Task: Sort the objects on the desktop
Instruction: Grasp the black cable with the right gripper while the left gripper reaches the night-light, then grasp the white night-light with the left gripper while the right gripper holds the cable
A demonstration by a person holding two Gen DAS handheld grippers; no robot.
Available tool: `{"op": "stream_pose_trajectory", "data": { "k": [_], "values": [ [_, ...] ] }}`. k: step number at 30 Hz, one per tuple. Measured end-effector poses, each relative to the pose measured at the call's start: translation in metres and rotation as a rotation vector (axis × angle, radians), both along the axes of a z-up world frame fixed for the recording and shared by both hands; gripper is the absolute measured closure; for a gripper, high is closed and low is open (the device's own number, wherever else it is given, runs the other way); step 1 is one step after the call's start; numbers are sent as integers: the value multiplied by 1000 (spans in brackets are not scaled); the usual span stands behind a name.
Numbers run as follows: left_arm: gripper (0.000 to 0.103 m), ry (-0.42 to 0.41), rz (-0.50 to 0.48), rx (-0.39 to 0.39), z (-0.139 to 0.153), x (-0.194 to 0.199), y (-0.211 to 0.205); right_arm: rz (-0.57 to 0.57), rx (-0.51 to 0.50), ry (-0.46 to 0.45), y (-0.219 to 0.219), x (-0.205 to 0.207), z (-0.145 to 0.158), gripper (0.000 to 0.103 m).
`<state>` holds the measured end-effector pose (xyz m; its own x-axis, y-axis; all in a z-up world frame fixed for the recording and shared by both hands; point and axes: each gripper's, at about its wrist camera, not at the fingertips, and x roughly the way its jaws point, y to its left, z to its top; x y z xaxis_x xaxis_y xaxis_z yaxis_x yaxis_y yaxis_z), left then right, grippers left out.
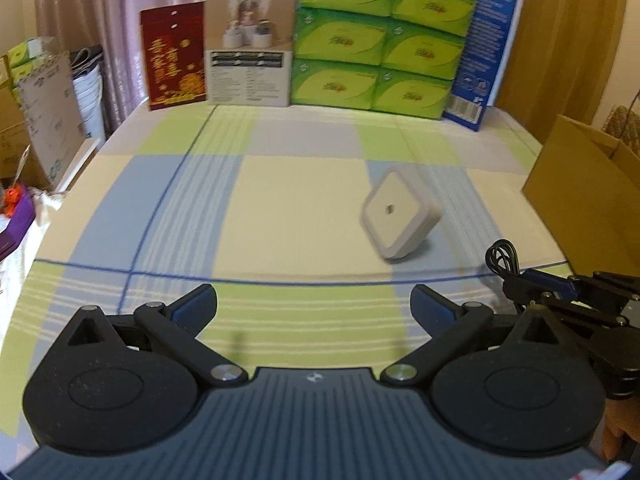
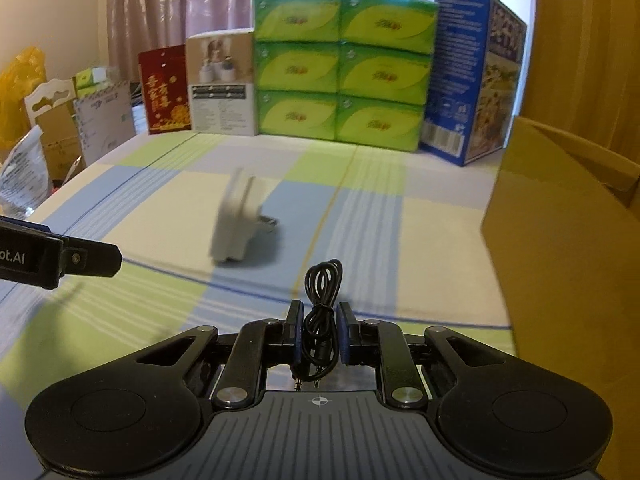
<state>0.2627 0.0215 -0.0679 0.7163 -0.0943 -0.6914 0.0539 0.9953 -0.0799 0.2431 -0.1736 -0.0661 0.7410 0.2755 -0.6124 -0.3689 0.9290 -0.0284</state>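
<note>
A white square plug-in device (image 1: pixel 400 216) stands tilted on its edge on the checked tablecloth (image 1: pixel 280 200), right of centre; it is blurred in the right wrist view (image 2: pixel 236 220). My left gripper (image 1: pixel 314 306) is open and holds nothing, a little short of the device and to its left. My right gripper (image 2: pixel 320 320) is shut on a coiled black audio cable (image 2: pixel 322 288), whose plugs hang down behind the pads. In the left wrist view the right gripper (image 1: pixel 520 280) shows at the right edge with the cable (image 1: pixel 502 258) sticking up. An open cardboard box (image 2: pixel 560 240) stands on the right.
Along the far edge stand stacked green tissue packs (image 1: pixel 380 40), a blue carton (image 1: pixel 484 52), a white product box (image 1: pixel 248 48) and a red bag (image 1: pixel 176 56). Cardboard boxes and bags (image 1: pixel 44 112) crowd the floor left of the table. The cardboard box (image 1: pixel 580 200) walls the right side.
</note>
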Motion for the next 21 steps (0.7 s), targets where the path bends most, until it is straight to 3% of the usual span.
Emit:
{"op": "stream_pose_trajectory", "data": {
  "k": [10, 16, 21],
  "values": [
    [2, -32, -41, -71, -7, 29, -19, -26, 16, 0, -17, 23, 1, 89],
    [2, -76, -101, -18, -13, 50, -26, -26, 11, 2, -19, 34, 2, 89],
    [2, -55, -95, -83, -21, 63, -26, -23, 6, -1, -17, 40, 1, 89]
  ]
}}
